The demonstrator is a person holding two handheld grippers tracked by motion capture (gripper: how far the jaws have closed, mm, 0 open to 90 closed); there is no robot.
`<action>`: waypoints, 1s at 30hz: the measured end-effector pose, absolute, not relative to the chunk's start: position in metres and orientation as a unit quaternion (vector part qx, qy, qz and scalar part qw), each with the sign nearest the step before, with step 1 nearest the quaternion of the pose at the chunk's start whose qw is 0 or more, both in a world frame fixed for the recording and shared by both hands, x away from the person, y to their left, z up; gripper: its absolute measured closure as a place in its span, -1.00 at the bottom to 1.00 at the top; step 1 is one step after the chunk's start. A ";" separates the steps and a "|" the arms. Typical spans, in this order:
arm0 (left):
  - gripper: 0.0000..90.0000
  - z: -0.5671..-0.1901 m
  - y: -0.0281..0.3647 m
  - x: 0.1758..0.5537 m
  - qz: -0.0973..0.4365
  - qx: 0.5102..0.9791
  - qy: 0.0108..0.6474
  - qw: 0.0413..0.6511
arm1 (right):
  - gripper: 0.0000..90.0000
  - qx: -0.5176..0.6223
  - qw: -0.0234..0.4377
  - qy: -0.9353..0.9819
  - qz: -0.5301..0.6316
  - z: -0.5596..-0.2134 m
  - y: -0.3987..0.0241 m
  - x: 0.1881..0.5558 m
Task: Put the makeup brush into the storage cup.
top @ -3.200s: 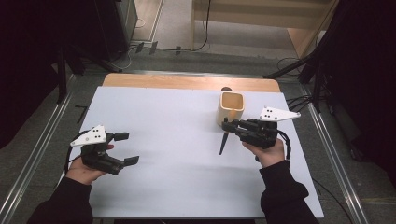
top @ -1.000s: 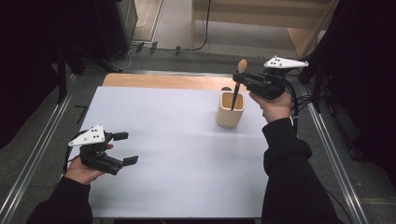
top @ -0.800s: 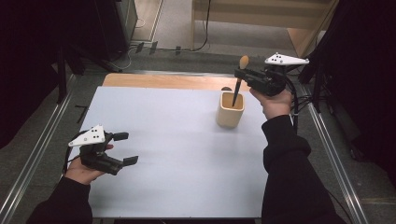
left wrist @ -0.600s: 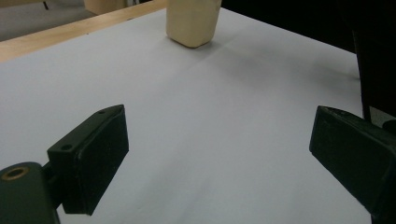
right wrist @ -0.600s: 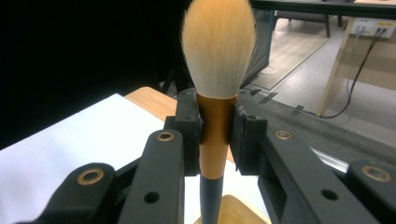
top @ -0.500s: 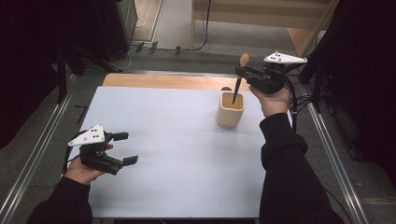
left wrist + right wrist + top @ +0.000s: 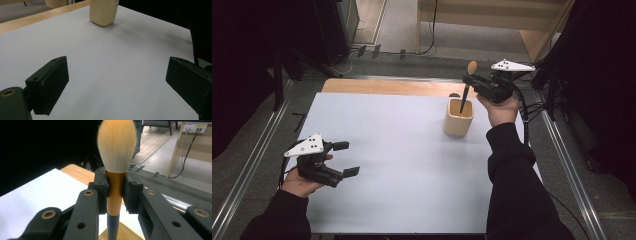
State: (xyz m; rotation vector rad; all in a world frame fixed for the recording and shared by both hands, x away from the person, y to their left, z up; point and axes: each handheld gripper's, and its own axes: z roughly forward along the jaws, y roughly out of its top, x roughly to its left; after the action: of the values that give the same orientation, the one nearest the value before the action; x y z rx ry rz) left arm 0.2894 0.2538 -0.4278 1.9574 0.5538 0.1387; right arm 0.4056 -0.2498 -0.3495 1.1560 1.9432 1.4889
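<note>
A makeup brush (image 7: 467,85) with pale bristles, a gold ferrule and a dark handle stands upright, its handle tip reaching into a tan wooden cup (image 7: 458,118) at the table's far right. My right gripper (image 7: 472,80) is shut on the brush, its pads clamped on the gold ferrule (image 7: 114,195), with the bristles (image 7: 116,143) standing up above the jaws. At the near left my left gripper (image 7: 346,158) hovers just over the white table, open with nothing between its jaws. From the left gripper view the cup (image 7: 103,12) stands far ahead.
The white table top (image 7: 392,160) has a wooden strip (image 7: 382,87) along its far edge. Metal rails run along both sides. A wooden bench and cables lie on the floor beyond the table.
The right gripper has lifted the brush from the table, turned it upright and brought it over the cup; in the last second it shifted slightly. The left gripper has stayed still.
</note>
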 end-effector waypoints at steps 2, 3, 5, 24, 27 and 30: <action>-0.88 -0.427 0.254 0.289 0.058 0.816 0.229 0.528 | 0.70 0.415 0.217 0.702 0.537 -0.351 -0.248 0.406; -0.88 -0.426 0.254 0.288 0.058 0.815 0.228 0.529 | 0.70 0.413 0.219 0.703 0.536 -0.351 -0.248 0.406; -0.88 -0.426 0.253 0.288 0.060 0.814 0.227 0.531 | 0.71 0.413 0.220 0.702 0.536 -0.353 -0.248 0.407; -0.88 -0.428 0.255 0.290 0.060 0.818 0.233 0.523 | 0.70 0.430 0.214 0.691 0.540 -0.377 -0.250 0.404; -0.88 -0.427 0.255 0.290 0.058 0.816 0.232 0.527 | 0.70 0.433 0.211 0.690 0.540 -0.382 -0.251 0.404; -0.88 -0.427 0.256 0.290 0.059 0.815 0.232 0.528 | 0.70 0.436 0.207 0.692 0.537 -0.384 -0.250 0.404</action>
State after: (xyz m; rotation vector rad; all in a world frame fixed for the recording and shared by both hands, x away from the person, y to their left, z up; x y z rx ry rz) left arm 0.2899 0.2557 -0.4269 1.9458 0.5543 0.1407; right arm 0.4041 -0.2503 -0.3841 1.2131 1.9284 1.4952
